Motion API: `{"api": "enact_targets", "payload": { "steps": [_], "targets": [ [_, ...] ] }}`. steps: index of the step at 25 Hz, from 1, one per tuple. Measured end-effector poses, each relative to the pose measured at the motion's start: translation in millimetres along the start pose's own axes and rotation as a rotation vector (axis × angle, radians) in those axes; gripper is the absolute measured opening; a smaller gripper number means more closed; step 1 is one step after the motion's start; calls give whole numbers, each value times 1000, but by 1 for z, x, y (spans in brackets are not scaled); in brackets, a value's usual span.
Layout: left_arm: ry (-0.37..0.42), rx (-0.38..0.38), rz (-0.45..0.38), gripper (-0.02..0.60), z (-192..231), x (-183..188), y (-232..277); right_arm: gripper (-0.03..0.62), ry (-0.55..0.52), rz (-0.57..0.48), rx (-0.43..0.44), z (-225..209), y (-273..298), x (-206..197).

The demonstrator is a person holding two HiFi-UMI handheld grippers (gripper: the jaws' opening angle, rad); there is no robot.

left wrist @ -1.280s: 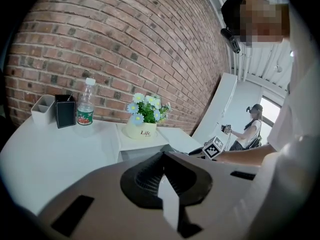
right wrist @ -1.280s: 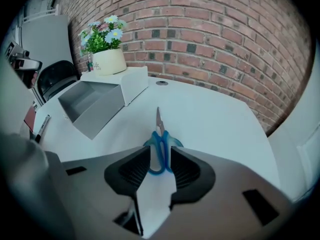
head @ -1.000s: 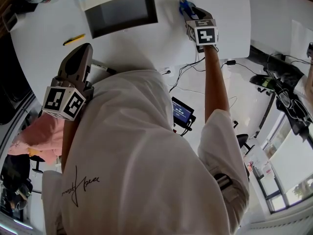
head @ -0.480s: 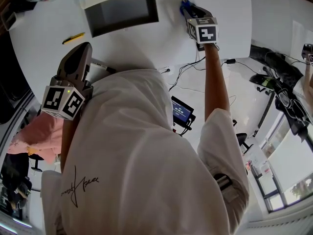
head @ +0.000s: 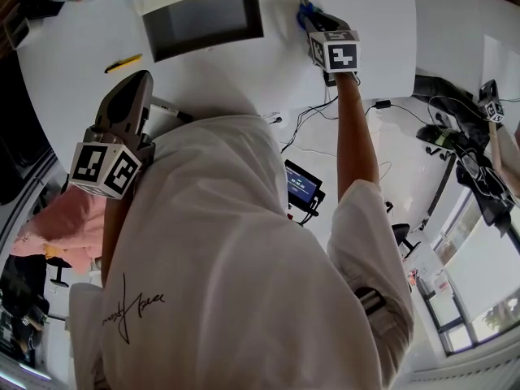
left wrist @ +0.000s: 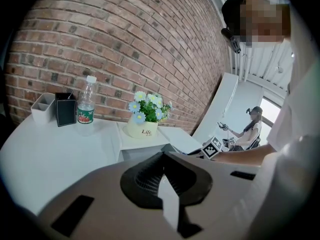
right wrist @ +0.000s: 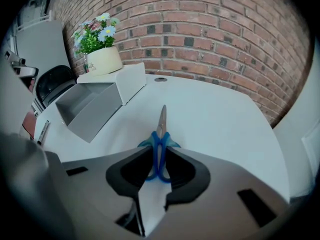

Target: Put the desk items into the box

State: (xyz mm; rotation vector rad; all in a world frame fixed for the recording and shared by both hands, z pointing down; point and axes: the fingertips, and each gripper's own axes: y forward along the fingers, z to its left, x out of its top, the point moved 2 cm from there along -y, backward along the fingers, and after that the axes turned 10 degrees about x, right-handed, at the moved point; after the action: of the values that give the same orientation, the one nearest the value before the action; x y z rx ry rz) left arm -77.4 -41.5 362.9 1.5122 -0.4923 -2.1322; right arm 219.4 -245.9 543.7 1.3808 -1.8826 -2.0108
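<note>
1. writing: the cream pot (left wrist: 142,129) of blue and white flowers reads "life". it stands on the white flap of the box. the bottle (left wrist: 86,105) is clear plastic with a white cap and a green and red label, whose print is too small to read.
2. scissors (right wrist: 160,139): blue plastic handles, bare metal blades closed to a point. they are over the round white table (head: 374,23), to the right of the box and apart from it. whether the tip touches the table cannot be told.
3. box (head: 203,19): rectangular, white outside, grey inside, open side toward the person.
4. right claw (right wrist: 159,151): clamped on the scissors' handles, with the blades pointing ahead, away from the person. the bare forearm is stretched out straight over the table.
5. left claw (left wrist: 162,164): pressed together with nothing between. it is held close to the person's chest at the table's near edge, tips aimed toward the table.
6. a yellow pen (head: 122,63) lies on the table left of the box. a black marker (head: 166,110) lies just beside the left claw.
7. a black holder (left wrist: 65,110) and a white holder (left wrist: 42,106) stand beside the bottle, before a brick wall (left wrist: 125,39).
</note>
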Motion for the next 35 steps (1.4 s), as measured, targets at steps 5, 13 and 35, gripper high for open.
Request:
{"api": "enact_targets", "payload": {
  "steps": [5, 13, 35],
  "targets": [
    [-8, 2, -20, 6, 0, 0, -3, 101, 14, -4, 1, 3, -4, -4],
    [-5, -9, -36, 6, -2, 0, -6, 101, 9, -7, 7, 14, -15, -7],
    [-34, -17, -79, 5, 4, -3, -19, 101, -57, -75, 29, 53, -42, 8]
  ]
}}
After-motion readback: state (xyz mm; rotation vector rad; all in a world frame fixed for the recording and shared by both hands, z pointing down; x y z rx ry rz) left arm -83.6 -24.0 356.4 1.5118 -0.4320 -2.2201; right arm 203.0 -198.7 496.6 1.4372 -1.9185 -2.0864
